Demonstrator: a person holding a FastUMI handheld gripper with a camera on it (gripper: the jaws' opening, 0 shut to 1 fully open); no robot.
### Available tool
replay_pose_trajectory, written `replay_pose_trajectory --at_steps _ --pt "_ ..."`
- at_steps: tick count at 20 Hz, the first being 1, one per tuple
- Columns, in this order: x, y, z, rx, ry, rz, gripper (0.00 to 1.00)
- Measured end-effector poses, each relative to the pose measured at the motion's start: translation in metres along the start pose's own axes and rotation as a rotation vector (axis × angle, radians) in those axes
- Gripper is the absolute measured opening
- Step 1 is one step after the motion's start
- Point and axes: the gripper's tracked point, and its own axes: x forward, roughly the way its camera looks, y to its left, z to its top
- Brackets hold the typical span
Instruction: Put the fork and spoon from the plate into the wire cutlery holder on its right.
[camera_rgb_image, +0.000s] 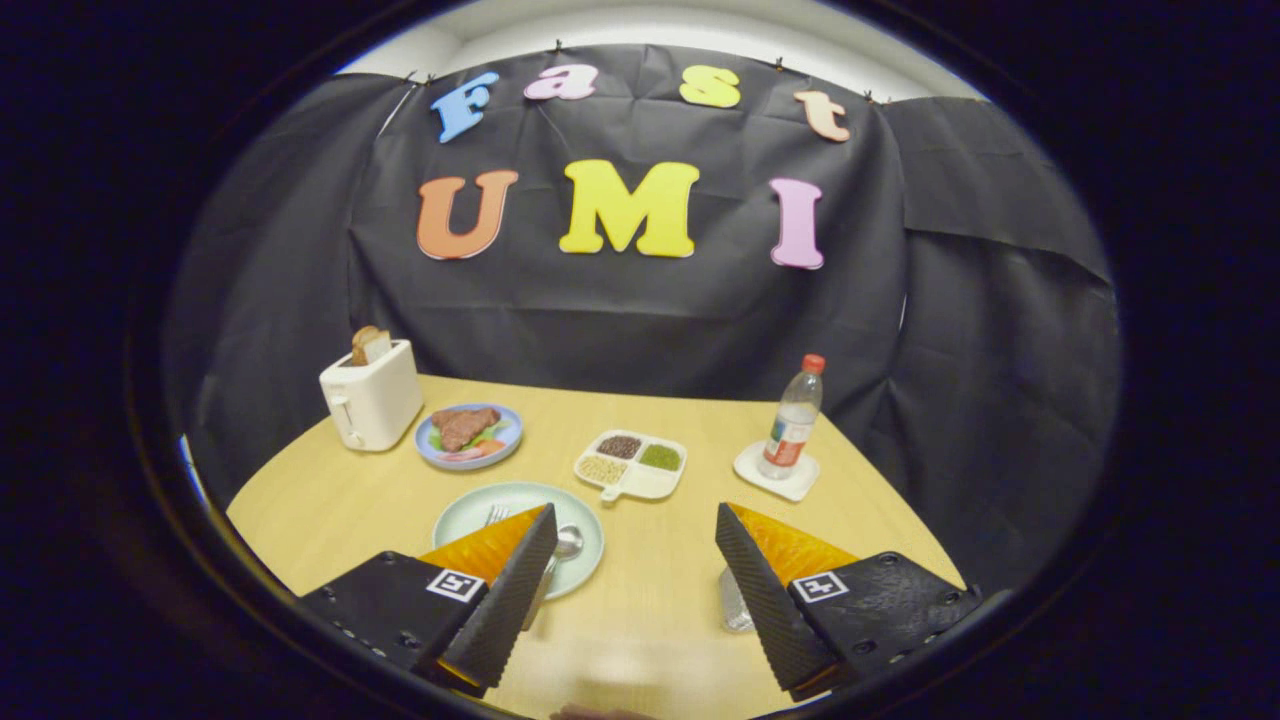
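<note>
The gripper (635, 525) hangs above the near part of the wooden table (680, 620) with its fingers spread wide apart, holding nothing; bare tabletop shows between them. The left finger overlaps the pale green plate (470, 510); on that plate the fork (496, 515) shows its tines just beside the finger's tip, and the spoon (568, 542) shows its bowl on the finger's inner side, the handles of both hidden behind the finger. Behind the right finger a small patch of silvery wire mesh (735, 605) is visible on the table, apparently the cutlery holder; most of it is hidden. Beyond the fingers stands a white divided dish (632, 465) with dark, green and pale fillings in its compartments; to its right a clear bottle (792, 420) with a red cap stands upright on a white coaster (778, 472); to its left sits a blue plate (468, 437) bearing meat and vegetables; just beside that, a white toaster (372, 397) with toast (368, 345) standing in its slots.
</note>
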Motion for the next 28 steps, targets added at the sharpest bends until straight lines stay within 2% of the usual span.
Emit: replay_pose_trajectory --at_steps 12,19,24,28 --pt "0.034 0.057 -0.082 -0.020 0.371 0.058 0.96" --pt "0.049 0.069 -0.113 -0.001 0.512 0.060 0.94" --pt "0.056 0.077 -0.133 0.026 0.617 0.071 0.88" --pt "0.064 0.082 -0.140 0.074 0.662 0.072 0.66"
